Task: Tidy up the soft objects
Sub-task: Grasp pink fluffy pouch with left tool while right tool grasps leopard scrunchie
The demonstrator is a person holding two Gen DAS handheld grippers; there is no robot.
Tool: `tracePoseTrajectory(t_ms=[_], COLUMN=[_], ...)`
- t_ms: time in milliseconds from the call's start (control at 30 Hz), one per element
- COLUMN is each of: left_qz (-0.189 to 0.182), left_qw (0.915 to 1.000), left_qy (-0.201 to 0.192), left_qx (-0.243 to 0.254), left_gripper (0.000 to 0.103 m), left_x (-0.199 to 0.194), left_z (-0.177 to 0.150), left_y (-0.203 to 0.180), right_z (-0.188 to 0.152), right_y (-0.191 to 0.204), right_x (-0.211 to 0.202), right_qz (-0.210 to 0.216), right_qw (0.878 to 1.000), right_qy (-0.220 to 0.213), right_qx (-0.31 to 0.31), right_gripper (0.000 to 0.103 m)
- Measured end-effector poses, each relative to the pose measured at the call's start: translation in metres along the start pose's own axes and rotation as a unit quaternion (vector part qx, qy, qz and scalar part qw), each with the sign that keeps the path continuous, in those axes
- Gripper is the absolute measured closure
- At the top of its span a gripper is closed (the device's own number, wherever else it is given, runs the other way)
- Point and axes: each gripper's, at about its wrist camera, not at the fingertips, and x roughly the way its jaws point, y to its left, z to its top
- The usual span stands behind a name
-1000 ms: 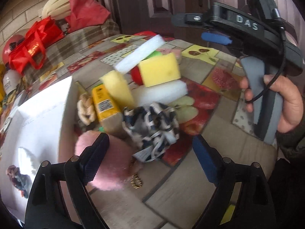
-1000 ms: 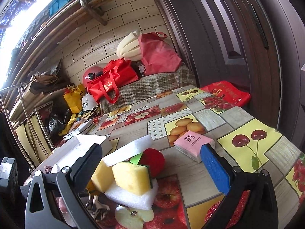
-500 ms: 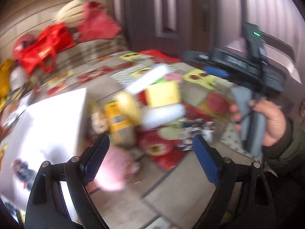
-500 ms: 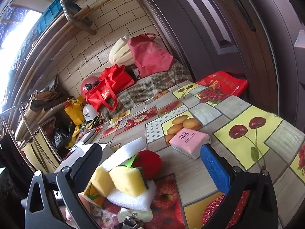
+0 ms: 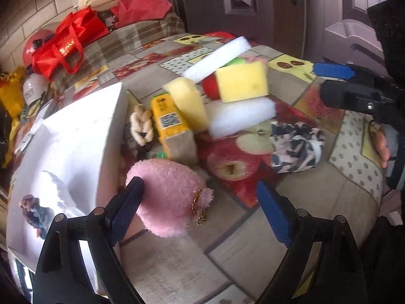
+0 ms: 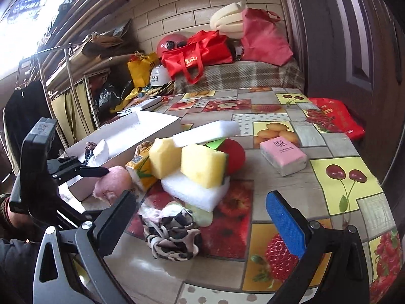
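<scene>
A pink plush toy (image 5: 172, 195) lies on the table between my open left gripper's (image 5: 200, 212) jaws, against its left finger; it also shows in the right wrist view (image 6: 114, 182). A black-and-white scrunchie (image 5: 296, 147) lies right of it, just ahead of my open, empty right gripper (image 6: 202, 217), and shows there too (image 6: 172, 233). Behind is a pile: yellow sponges (image 5: 243, 81), white foam blocks (image 5: 240, 116), a red ball (image 6: 233, 154), a yellow carton (image 5: 169, 121), a beige braided tie (image 5: 141, 126). A white box (image 5: 63, 157) at left holds a scrunchie (image 5: 33, 207).
A pink tissue pack (image 6: 283, 154) lies on the fruit-pattern tablecloth (image 6: 329, 177) behind the pile. Red bags (image 6: 200, 53) and a helmet sit on a bench beyond the table. A dark door (image 5: 240, 2) stands at the right. The table's near edge is close below both grippers.
My left gripper has swung back over the pink plush toy and moved closer to it. My right gripper has dropped and turned left, bringing the scrunchie and left gripper into its view.
</scene>
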Motion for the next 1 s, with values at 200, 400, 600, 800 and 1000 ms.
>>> tracePoseTrajectory(t_ms=[200, 400, 600, 800, 1000], left_qz=[-0.027, -0.003, 0.013, 0.033, 0.019], left_qw=[0.998, 0.9987, 0.9997, 0.9988, 0.9989], left_qy=[-0.057, -0.037, 0.019, 0.027, -0.038], left_qx=[-0.01, -0.036, 0.008, 0.022, 0.018], left_gripper=[0.013, 0.013, 0.013, 0.043, 0.045], left_x=[-0.027, -0.028, 0.013, 0.024, 0.001], left_z=[0.003, 0.011, 0.012, 0.007, 0.006], left_y=[0.0, 0.02, 0.0, 0.002, 0.003], right_z=[-0.002, -0.011, -0.018, -0.021, -0.002], right_y=[0.012, 0.039, 0.046, 0.034, 0.025], right_x=[0.006, 0.028, 0.059, 0.057, 0.026], right_qz=[0.014, 0.012, 0.013, 0.029, 0.027], right_qw=[0.999, 0.987, 0.977, 0.98, 0.993], right_qy=[0.023, 0.096, 0.152, 0.15, 0.069], right_qx=[-0.03, -0.124, -0.147, -0.124, -0.089], right_gripper=[0.0, 0.001, 0.013, 0.053, 0.054])
